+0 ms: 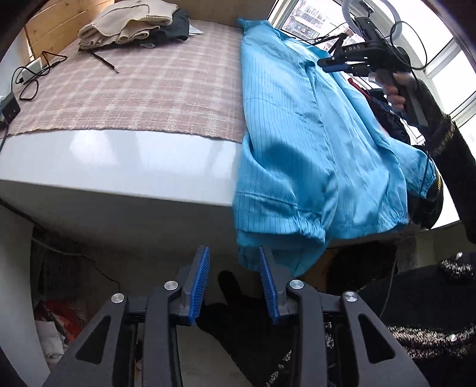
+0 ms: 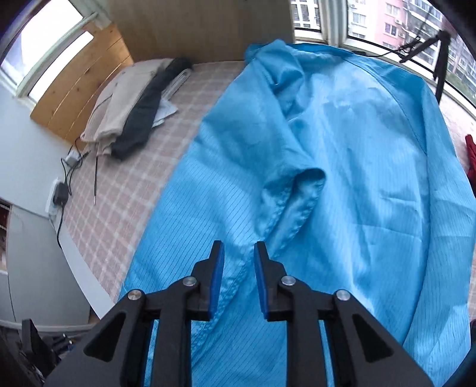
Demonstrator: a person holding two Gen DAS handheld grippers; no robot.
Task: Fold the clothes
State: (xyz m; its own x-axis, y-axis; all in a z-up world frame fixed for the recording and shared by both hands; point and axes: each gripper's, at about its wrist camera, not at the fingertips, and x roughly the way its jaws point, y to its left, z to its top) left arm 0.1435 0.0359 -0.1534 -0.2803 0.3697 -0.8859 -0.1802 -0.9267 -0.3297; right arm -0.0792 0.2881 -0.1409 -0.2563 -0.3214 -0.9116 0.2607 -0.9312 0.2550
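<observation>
While the plaid pink-and-white cloth (image 1: 142, 89) covered most of the white table (image 1: 119, 166) across the upper left of the left wrist view, a bright blue pinstriped garment (image 1: 312, 143) lay spread over the table's right side, its elastic hem drooping past the near edge toward the lower middle of the frame. In the right wrist view the same garment (image 2: 342, 178) filled the centre and right, with a cuffed sleeve end (image 2: 303, 190) lying folded onto its middle and a seam running down toward the lower centre.

A pile of folded beige and dark clothes (image 1: 134, 26) sat at the upper left of the left wrist view, with black cables (image 1: 29, 77) and a charger near the left edge.

The right gripper (image 2: 239, 253) hovered over the blue fabric at lower centre, its blue pads slightly apart with nothing pinched between them. It also appeared at the upper right of the left wrist view, held by a hand (image 1: 395, 95) in a dark sleeve.

The left gripper (image 1: 234, 256) sat at lower centre below the table edge, jaws parted, its right pad just beside the hanging hem, though I could not tell whether they touched.
</observation>
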